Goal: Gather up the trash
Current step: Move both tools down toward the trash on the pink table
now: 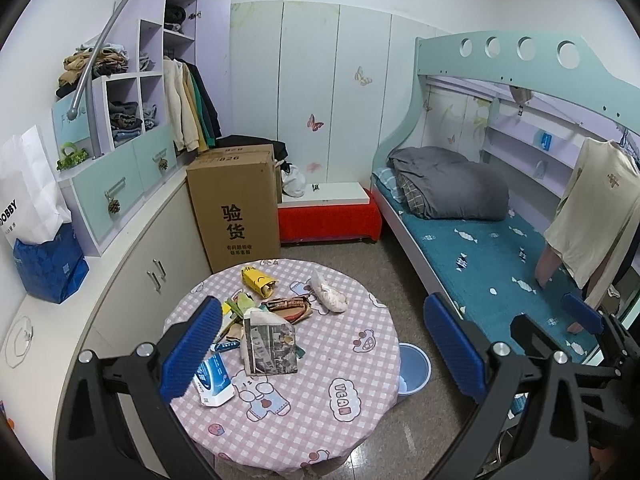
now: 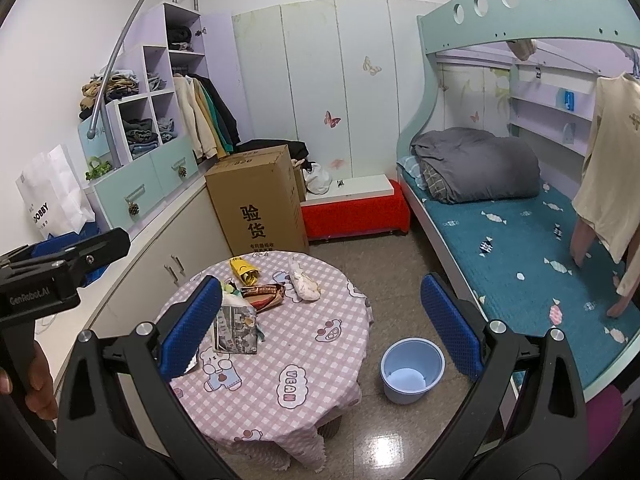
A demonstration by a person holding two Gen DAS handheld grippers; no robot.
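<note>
A round table (image 1: 320,420) (image 2: 312,356) with a pink checked cloth holds a pile of trash: a grey printed carton (image 1: 270,346) (image 2: 236,330), a yellow snack bag (image 1: 258,280) (image 2: 244,270), a brown wrapper (image 1: 290,305) (image 2: 262,293), a crumpled white bag (image 1: 328,292) (image 2: 304,282) and a blue-white box (image 1: 214,380). A light blue bin (image 1: 414,368) (image 2: 412,368) stands on the floor right of the table. My left gripper (image 1: 324,356) is open and empty above the table. My right gripper (image 2: 320,326) is open and empty, held high over the table.
A cardboard box (image 1: 236,208) (image 2: 260,200) stands behind the table beside a red bench (image 1: 328,220). White cabinets (image 1: 132,276) run along the left wall. A bunk bed (image 1: 500,248) (image 2: 520,232) fills the right side. The left gripper's body (image 2: 60,268) shows in the right wrist view.
</note>
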